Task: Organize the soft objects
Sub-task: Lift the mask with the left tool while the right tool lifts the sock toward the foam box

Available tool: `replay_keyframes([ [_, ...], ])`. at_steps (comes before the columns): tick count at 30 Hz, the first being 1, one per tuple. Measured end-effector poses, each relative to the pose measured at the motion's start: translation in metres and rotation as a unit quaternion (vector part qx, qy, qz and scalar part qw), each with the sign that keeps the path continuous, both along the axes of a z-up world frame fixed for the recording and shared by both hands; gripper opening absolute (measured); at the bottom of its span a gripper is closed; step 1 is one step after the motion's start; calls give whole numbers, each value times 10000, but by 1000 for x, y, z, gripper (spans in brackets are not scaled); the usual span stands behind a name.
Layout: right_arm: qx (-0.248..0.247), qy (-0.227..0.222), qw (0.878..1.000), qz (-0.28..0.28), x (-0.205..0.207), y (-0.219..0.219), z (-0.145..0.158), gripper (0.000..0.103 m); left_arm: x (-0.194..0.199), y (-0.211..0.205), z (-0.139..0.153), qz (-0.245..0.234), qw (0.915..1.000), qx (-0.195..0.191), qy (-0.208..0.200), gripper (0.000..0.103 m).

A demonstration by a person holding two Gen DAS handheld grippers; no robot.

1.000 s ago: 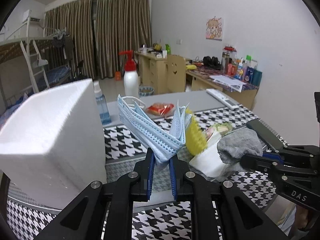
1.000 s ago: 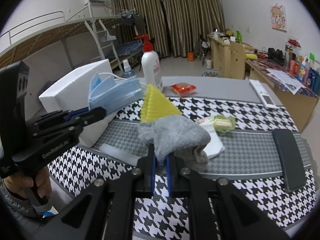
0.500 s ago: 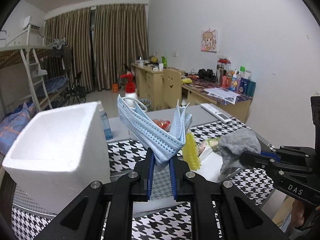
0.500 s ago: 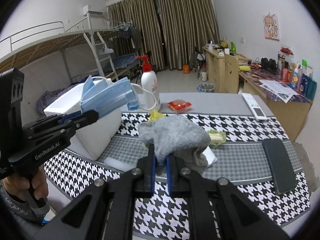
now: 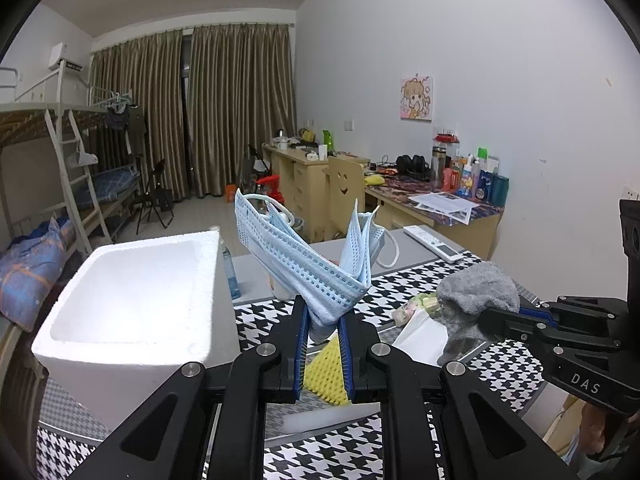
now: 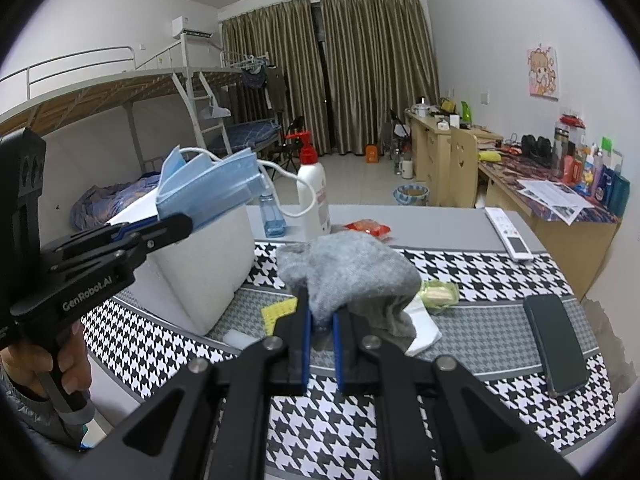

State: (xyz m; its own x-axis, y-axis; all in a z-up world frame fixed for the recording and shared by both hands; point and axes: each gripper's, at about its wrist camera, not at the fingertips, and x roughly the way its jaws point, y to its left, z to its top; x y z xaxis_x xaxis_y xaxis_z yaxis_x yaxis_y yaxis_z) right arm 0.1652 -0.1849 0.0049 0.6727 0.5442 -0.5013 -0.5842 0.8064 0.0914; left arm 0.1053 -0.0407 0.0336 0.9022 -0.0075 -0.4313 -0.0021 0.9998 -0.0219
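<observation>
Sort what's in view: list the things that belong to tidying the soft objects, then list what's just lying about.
Part of the job:
- blue face masks, pinched in the left gripper
- grey sock, pinched in the right gripper
- white foam box, the likely container
- yellow sponge

Just lying about:
- phone
- remote control
- pump bottle
- small spray bottle

Your left gripper (image 5: 323, 332) hides the lower fold of the masks (image 5: 296, 264) between its pads, and part of the yellow sponge (image 5: 325, 376) sits behind its fingers. The masks cover most of the pump bottle (image 6: 314, 196) beyond them. In the right wrist view your right gripper (image 6: 321, 322) swallows the sock's (image 6: 348, 268) lower edge, and the sock covers most of the white cloth (image 6: 424, 322) under it. Your left hand (image 6: 60, 364) is cut off by the picture's edge. The labels on the far desk's bottles (image 5: 476, 178) are too small to read.
</observation>
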Motion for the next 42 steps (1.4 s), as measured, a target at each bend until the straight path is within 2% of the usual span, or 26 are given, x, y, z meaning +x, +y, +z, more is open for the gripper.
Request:
replay_keyframes([
  [20, 148, -306, 9993, 165, -4, 31, 15, 12, -8, 31, 19, 97, 9995, -10, -309, 15],
  [42, 282, -417, 9968, 624, 3, 67, 24, 12, 2, 78, 28, 780, 9963, 75, -362, 15],
])
